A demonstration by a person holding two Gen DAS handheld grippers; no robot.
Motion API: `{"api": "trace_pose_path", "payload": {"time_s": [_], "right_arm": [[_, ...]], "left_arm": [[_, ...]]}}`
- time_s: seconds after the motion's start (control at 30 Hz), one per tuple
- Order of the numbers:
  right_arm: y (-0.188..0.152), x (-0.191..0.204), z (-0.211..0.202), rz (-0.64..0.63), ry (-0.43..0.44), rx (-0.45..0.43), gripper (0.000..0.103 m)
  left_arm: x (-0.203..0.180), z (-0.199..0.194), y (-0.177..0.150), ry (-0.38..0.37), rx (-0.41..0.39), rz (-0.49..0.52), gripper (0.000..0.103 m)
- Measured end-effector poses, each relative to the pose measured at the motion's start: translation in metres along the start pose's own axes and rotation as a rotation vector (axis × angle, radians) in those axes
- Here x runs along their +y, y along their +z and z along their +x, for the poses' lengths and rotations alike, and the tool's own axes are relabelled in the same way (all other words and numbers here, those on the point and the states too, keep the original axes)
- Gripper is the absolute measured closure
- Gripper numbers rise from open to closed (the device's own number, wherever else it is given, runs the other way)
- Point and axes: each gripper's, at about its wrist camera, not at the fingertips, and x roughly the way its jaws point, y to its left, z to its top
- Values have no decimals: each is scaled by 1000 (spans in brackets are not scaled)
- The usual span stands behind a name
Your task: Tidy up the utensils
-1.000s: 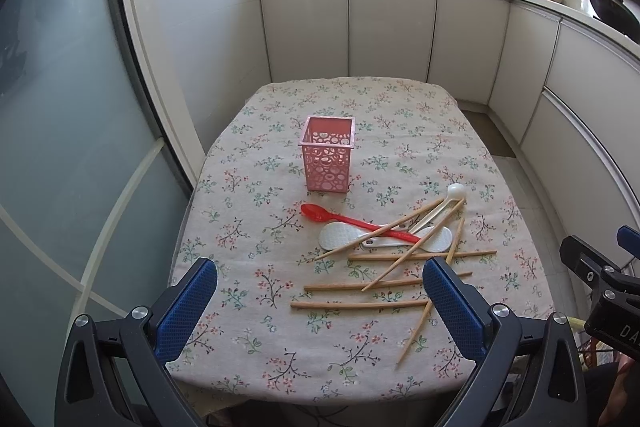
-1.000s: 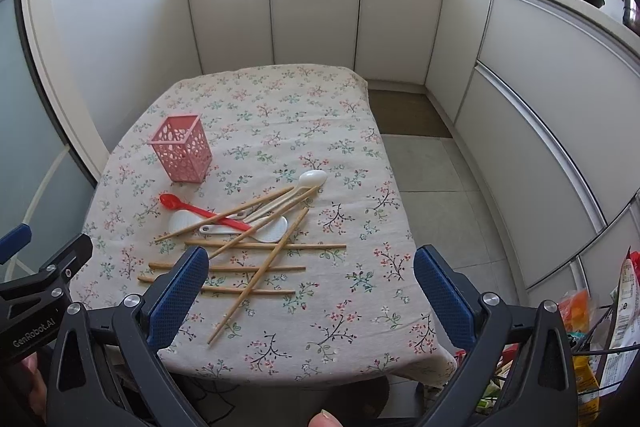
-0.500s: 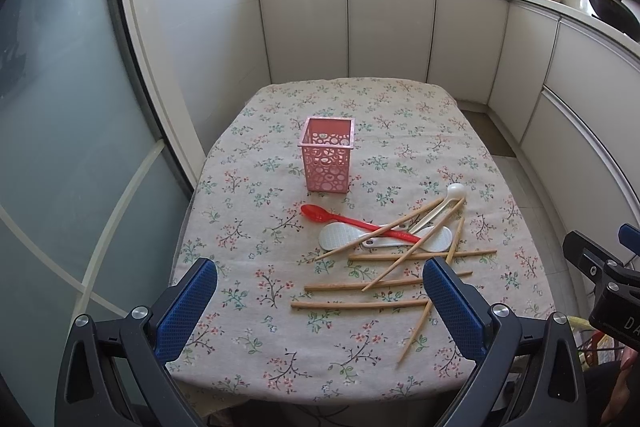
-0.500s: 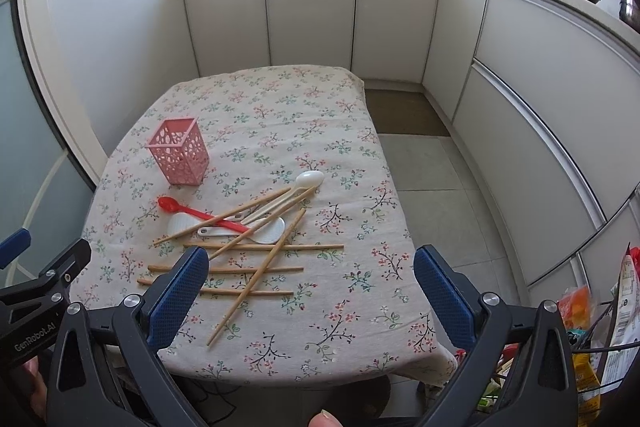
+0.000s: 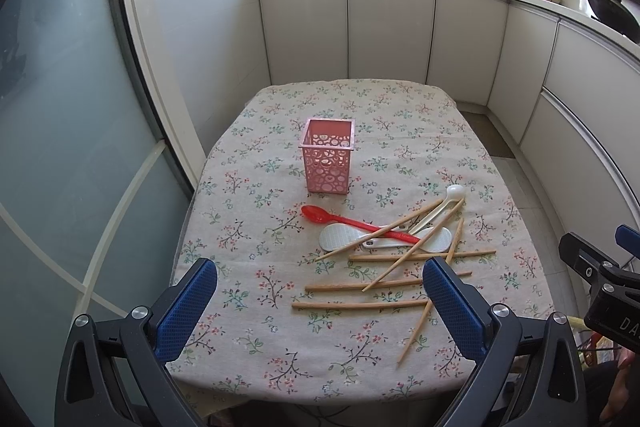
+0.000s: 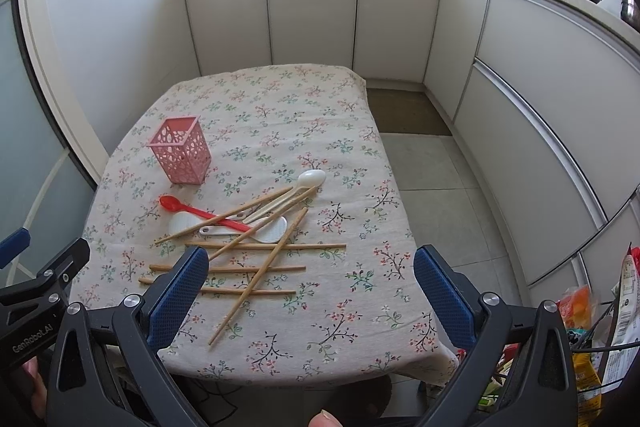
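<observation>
The utensils lie in a loose heap on the near right part of the floral tablecloth (image 5: 280, 155): wooden chopsticks (image 5: 362, 305) crossed over a red spoon (image 5: 320, 215), two white rice paddles (image 5: 340, 237) and a long white spoon (image 5: 454, 192), with the pink perforated holder (image 5: 328, 157) standing upright and empty just beyond them. Nothing has gone into the holder yet, so you look to be at the very start, before the first pick. Your left gripper (image 5: 320, 303) and right gripper (image 6: 310, 293) both hang at the near table edge, jaws spread wide and holding nothing. Your next move probably calls for a top-lying chopstick, since the spoons are pinned underneath; pinch it flat against the cloth, then tip it upright into the holder. The left gripper's body, seen from the right wrist, reads "GenRobot.AI" (image 6: 32, 337); the right gripper's body shows only "DA".
</observation>
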Motion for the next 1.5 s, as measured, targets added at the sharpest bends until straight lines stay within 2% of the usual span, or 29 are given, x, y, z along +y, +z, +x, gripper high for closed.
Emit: {"api": "trace_pose_path", "payload": {"time_s": [1.23, 1.4, 1.5], "right_arm": [[3, -4, 5, 14, -7, 15, 0], [18, -7, 17, 13, -3, 56, 0], [30, -15, 31, 17, -8, 89, 0]], "left_arm": [[-3, 3, 0, 17, -3, 0, 0], [-6, 16, 11, -4, 12, 32, 0], [-11, 29, 20, -44, 25, 84, 0]]}}
